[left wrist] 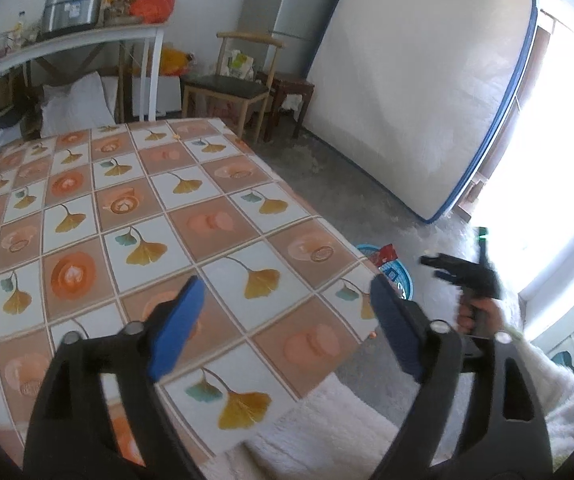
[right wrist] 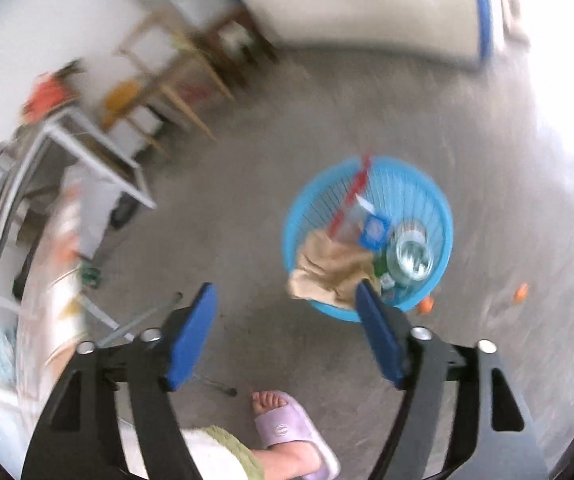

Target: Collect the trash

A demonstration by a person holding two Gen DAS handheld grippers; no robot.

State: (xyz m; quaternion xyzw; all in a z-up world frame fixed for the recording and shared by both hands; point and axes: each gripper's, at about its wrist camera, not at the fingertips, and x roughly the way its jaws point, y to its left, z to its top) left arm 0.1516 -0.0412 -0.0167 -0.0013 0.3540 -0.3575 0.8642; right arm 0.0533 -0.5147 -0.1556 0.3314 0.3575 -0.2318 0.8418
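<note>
A blue plastic basket (right wrist: 367,184) stands on the grey floor. It holds a clear bottle (right wrist: 411,252), a crumpled beige paper (right wrist: 331,268), a blue packet (right wrist: 375,230) and a red wrapper (right wrist: 353,188). My right gripper (right wrist: 287,320) hangs open above the floor just left of the basket, with nothing between its blue pads. My left gripper (left wrist: 287,312) is open and empty over the table's patterned cloth (left wrist: 135,208). In the left wrist view the basket (left wrist: 401,276) peeks out past the table edge, and a hand (left wrist: 475,312) holds the right gripper beside it.
Two small orange bits (right wrist: 521,292) lie on the floor by the basket. A foot in a lilac slipper (right wrist: 287,428) stands near me. A wooden chair (left wrist: 239,84), a leaning mattress (left wrist: 419,92) and a cluttered white table (left wrist: 67,40) line the far wall.
</note>
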